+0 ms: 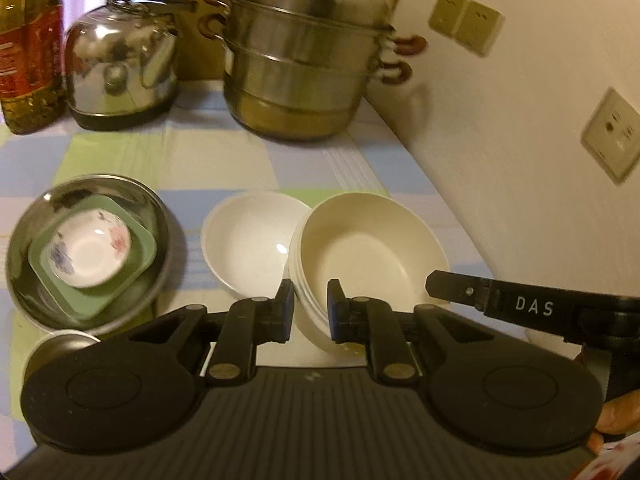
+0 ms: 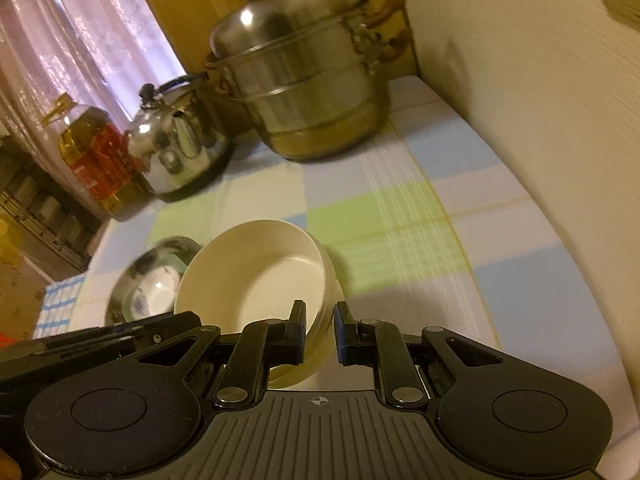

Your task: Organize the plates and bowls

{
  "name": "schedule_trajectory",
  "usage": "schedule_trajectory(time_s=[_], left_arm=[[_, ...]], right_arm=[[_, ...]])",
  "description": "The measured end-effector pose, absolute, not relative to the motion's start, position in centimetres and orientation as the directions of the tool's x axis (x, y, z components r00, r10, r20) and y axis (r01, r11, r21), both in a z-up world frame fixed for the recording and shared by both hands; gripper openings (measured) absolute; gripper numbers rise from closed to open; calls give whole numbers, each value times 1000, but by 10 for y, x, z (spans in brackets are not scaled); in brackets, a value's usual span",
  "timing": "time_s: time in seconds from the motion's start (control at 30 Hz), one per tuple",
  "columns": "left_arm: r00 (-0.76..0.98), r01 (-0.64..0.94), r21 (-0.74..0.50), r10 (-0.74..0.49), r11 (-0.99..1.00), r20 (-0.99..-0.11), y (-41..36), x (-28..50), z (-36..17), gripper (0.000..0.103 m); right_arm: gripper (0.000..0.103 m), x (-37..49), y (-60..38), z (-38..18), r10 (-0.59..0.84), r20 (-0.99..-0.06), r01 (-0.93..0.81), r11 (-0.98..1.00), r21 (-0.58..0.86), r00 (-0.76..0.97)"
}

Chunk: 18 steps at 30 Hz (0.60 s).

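Leftmost on the checked bench, a steel bowl holds a green dish with a flowered bowl nested inside. Right of it sits a single white bowl, touching a stack of white bowls. The left claw is narrowed onto the stack's near rim, one finger outside, one inside. The right claw pinches a ribbed white bowl by its rim the same way, tilting it above the bench. Behind stand an oil bottle, a kettle and a steamer.
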<state>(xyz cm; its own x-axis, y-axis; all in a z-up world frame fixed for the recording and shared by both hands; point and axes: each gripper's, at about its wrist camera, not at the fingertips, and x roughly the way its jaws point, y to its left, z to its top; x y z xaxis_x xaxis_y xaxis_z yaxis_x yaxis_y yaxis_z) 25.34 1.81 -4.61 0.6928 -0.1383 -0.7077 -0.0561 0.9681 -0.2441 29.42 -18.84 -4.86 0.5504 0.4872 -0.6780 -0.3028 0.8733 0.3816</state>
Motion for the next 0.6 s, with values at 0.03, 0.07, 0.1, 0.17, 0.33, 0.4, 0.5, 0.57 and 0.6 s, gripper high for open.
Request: schedule_trajectory(time_s=[0.03, 0.07, 0.1, 0.17, 0.33, 0.4, 0.5, 0.57, 0.6], left_arm=[[698, -65, -245, -132, 967, -704, 23, 255, -44, 15], [702, -74, -246, -125, 966, -701, 28, 257, -43, 15], [704, -82, -248, -120, 965, -700, 32, 260, -42, 15], [706, -101, -255, -111, 962, -700, 42, 265, -41, 15], [707, -134, -256, -89, 957, -702, 59, 276, -43, 15], [702, -143, -254, -83, 957, -707, 63, 281, -47, 15], [695, -151, -250, -77, 956, -715, 67, 289, -53, 15], [686, -157, -249, -76, 956, -723, 69, 293, -57, 15], [683, -158, -249, -77, 955, -727, 70, 296, -60, 15]], right_arm=[[15, 298, -185, -47, 494, -673, -310, 869, 385, 551], [15, 301, -181, -44, 501, -667, -318, 866, 387, 552], [15, 305, -176, -42, 507, -662, -325, 862, 389, 552], [15, 313, -168, -39, 519, -655, -335, 855, 396, 549], [15, 330, -149, -39, 536, -650, -353, 844, 403, 539], [15, 335, -144, -42, 538, -653, -350, 843, 408, 533], [15, 343, -139, -48, 537, -661, -341, 843, 415, 524], [15, 346, -136, -51, 533, -665, -342, 846, 409, 523], [15, 349, -134, -53, 529, -670, -338, 848, 407, 521]])
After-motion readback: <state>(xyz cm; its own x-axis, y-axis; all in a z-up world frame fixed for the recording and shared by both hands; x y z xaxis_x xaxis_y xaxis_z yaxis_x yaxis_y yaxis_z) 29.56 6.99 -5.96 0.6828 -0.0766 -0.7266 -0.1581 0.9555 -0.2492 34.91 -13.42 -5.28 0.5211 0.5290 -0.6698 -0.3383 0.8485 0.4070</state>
